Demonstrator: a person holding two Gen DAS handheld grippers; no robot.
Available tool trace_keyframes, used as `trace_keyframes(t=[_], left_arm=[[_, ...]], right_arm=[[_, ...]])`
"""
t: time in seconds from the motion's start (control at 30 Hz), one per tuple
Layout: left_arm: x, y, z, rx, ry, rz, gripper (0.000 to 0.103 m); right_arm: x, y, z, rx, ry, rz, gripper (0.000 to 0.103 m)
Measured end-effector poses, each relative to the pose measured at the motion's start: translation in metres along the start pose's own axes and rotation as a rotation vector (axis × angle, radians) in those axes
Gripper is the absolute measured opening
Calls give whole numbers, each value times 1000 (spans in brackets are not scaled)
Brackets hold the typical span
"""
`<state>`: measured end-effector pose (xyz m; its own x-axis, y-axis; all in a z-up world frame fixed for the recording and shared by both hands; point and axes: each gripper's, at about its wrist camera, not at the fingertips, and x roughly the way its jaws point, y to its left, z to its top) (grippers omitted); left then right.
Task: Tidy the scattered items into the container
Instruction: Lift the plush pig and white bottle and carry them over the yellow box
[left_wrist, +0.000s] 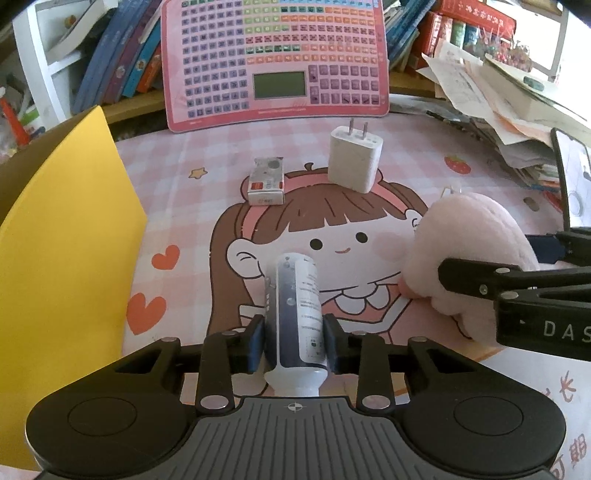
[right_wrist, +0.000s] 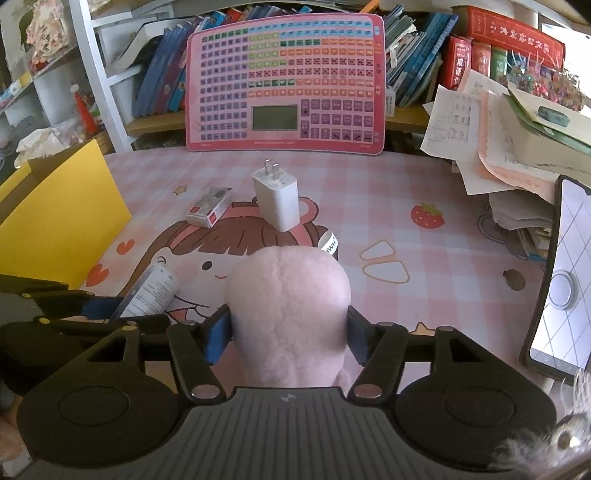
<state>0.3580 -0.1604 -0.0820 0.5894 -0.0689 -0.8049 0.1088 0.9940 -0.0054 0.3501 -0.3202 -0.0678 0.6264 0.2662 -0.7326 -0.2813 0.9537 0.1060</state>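
Landmark: the yellow box (left_wrist: 66, 236), at the left edge of the mat; its inside is not visible.

1. The right gripper (right_wrist: 288, 332) clamps the pink plush toy (right_wrist: 288, 295), far from the box. Lift it clear before carrying it over.
2. The left gripper (left_wrist: 293, 343) pinches the small bottle (left_wrist: 293, 314), nearer the box. Keep the squeeze steady.
3. The charger (left_wrist: 354, 162) and small packet (left_wrist: 266, 181) stand loose beyond.

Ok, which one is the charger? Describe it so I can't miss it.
Find the pink keyboard board propped at the back of the desk. Just in front of it stands the white charger, prongs up, taller than the flat small box lying at its left.
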Motion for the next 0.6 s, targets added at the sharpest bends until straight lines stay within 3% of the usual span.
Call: trace_keyframes(t=[0.43,0.6], left_arm=[[-48,9,-11,-121,-25,-168,31],[-66,10,-25,-59,-42,-167,31]], right_arm=[[-41,7,-12,43,-19,10,54],[-58,20,-29,43,-6,14,54]])
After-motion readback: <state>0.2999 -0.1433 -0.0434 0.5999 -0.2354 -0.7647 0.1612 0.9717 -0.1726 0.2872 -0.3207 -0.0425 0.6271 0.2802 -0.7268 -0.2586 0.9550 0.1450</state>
